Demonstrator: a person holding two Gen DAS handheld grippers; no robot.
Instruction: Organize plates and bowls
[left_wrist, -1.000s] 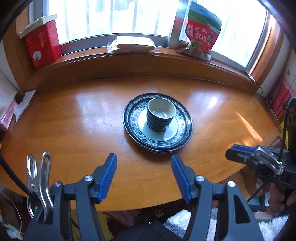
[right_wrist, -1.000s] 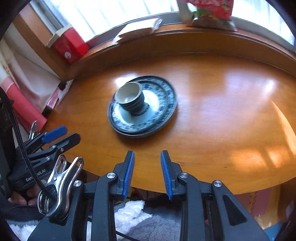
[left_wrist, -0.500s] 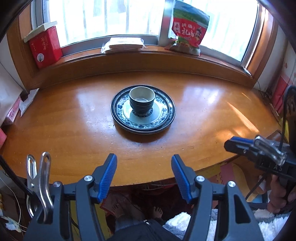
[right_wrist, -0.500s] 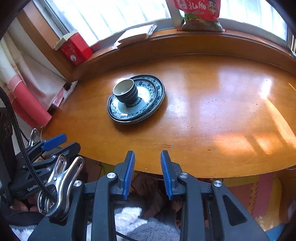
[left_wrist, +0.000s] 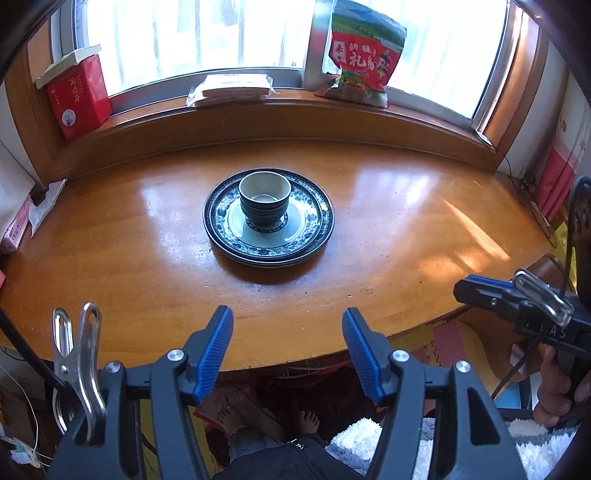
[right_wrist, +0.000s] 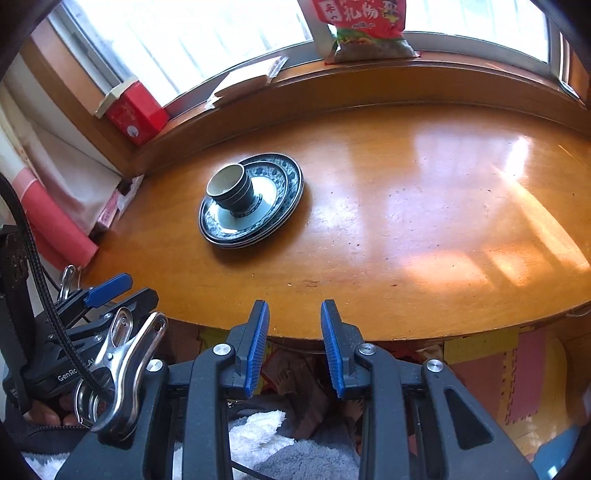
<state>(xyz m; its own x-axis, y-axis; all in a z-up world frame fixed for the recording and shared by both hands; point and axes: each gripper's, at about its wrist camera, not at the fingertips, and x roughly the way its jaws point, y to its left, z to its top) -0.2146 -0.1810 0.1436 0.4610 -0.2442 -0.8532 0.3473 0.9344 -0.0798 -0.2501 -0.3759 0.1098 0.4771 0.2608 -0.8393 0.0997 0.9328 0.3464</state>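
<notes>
Fingers first: left gripper (left_wrist: 287, 352) spread wide and empty, right gripper (right_wrist: 294, 349) parted more narrowly, empty too, both hanging just off the near edge of the table (left_wrist: 424, 229). Pulled back over the last second (stack looming larger a second ago, smaller and farther now, with floor showing under the near edge). Farther out, near the table's middle: stacked plates (left_wrist: 269, 225) with nested bowls (left_wrist: 263, 201) sitting upright at their centre, touched by nothing. Beyond, on the windowsill: red box (left_wrist: 79, 98), flat packet (left_wrist: 231, 90), snack bag (left_wrist: 364, 55). Judged from retreat and tidy stack: stacking likely finished, nothing loose left in view to gather.
</notes>
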